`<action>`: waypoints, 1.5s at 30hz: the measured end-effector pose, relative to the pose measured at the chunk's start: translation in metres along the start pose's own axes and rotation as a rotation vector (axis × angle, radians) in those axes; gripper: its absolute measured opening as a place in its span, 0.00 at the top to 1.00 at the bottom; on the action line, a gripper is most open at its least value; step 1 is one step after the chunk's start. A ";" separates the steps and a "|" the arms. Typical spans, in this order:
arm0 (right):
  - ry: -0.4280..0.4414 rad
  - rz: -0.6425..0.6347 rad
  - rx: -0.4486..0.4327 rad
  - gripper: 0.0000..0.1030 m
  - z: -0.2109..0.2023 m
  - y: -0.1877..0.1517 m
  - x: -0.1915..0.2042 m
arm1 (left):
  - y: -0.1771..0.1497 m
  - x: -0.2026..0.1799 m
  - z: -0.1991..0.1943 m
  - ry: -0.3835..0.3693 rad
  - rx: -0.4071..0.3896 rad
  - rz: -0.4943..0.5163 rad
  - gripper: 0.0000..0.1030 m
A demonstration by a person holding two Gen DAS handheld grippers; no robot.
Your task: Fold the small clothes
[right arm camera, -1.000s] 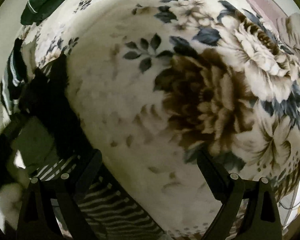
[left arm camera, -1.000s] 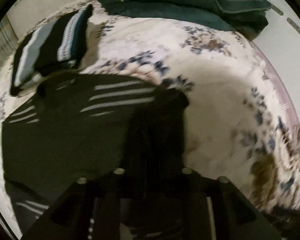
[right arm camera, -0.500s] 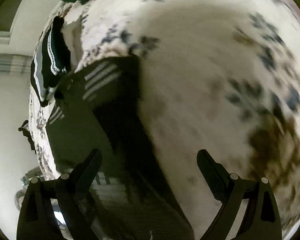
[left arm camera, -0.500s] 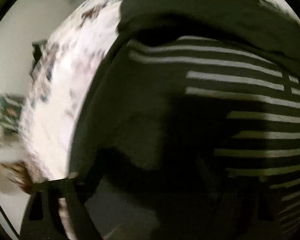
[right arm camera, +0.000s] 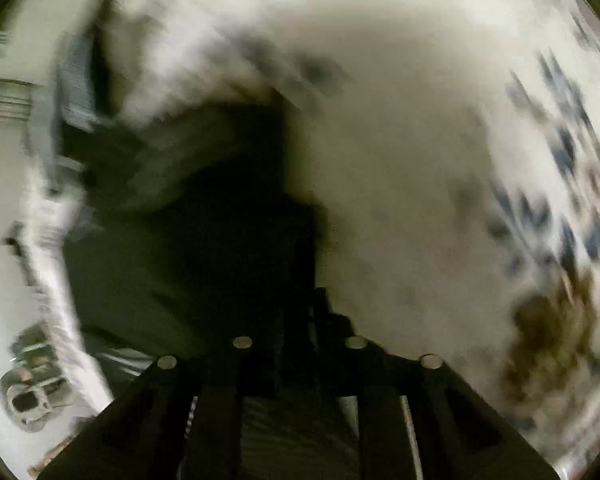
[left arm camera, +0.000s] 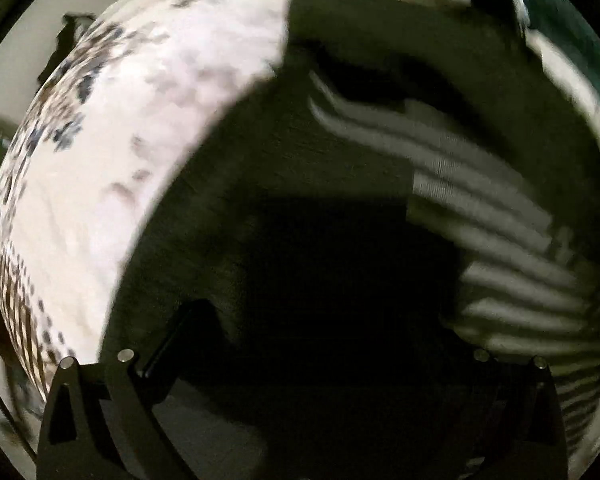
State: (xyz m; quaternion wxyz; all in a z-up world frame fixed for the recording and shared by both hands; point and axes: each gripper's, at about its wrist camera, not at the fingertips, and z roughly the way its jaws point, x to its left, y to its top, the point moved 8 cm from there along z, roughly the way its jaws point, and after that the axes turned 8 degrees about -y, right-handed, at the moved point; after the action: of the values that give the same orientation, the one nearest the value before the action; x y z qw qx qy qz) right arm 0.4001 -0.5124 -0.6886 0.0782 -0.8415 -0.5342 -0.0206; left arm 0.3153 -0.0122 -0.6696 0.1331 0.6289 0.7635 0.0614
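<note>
A black garment with white stripes (left arm camera: 380,184) lies spread on the floral bedspread (left arm camera: 148,128) and fills most of the left wrist view. My left gripper (left arm camera: 320,344) is open, its jaws wide apart low over the black cloth, with nothing between them. In the blurred right wrist view the same black garment (right arm camera: 204,240) lies at centre left. My right gripper (right arm camera: 298,320) is shut on the garment's dark edge, with cloth running between the closed fingers (right arm camera: 328,320).
A folded blue and black striped garment (right arm camera: 76,80) lies at the far left of the bed. Dark green folded cloth (left arm camera: 560,28) sits beyond the garment. The bedspread (right arm camera: 440,160) extends to the right. The bed's edge and floor items (right arm camera: 32,380) show at lower left.
My right gripper, open before, has closed on the garment's edge while swinging fast. My left gripper, shut one second ago, stands open over the black cloth and has shifted slightly.
</note>
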 end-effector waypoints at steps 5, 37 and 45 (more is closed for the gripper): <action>-0.024 -0.003 -0.105 0.50 -0.045 -0.007 0.010 | 0.056 0.017 -0.042 -0.170 -0.131 -0.207 0.00; 0.088 -0.636 0.036 0.86 0.054 0.070 0.463 | 0.111 0.041 0.025 -0.214 -0.069 -0.154 0.14; 0.154 -0.266 0.016 0.48 -0.051 0.056 0.258 | 0.118 0.050 -0.033 -0.076 -0.173 -0.003 0.08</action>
State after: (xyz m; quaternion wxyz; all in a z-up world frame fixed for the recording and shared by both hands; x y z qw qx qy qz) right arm 0.5641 -0.3123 -0.6138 0.1223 -0.7585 -0.6336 -0.0911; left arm 0.4090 0.0634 -0.6137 0.2160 0.6159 0.7506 0.1030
